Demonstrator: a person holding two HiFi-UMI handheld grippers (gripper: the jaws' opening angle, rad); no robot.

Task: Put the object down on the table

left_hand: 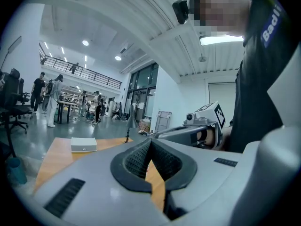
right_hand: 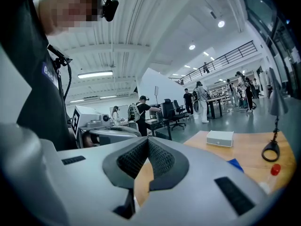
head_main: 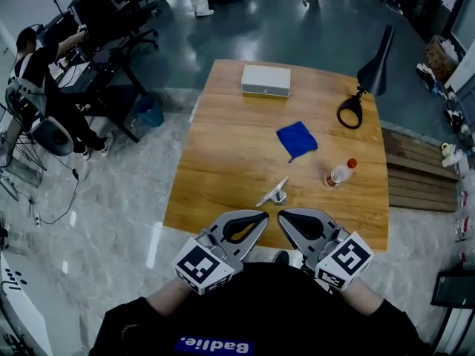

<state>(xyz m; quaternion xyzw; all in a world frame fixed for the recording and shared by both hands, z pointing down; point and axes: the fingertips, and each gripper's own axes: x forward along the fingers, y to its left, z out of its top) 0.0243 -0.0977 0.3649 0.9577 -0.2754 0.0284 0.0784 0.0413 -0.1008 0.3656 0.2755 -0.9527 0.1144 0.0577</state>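
Note:
A small silver metal object (head_main: 273,193) lies on the wooden table (head_main: 223,162), near its front edge. Just behind it, close to my body, my left gripper (head_main: 264,216) and right gripper (head_main: 281,215) point toward each other, tips almost touching. Both are shut with nothing between the jaws. In the left gripper view the ribbed pads (left_hand: 141,157) meet and only table shows behind them. The right gripper view shows its pads (right_hand: 159,158) closed together the same way. The metal object does not show in either gripper view.
Farther back on the table are a white box (head_main: 265,79), a blue cloth (head_main: 297,139), a black desk lamp (head_main: 369,76) and a red-capped bottle (head_main: 340,173) lying at the right. A seated person (head_main: 37,73), chairs and a blue bin (head_main: 148,113) stand left.

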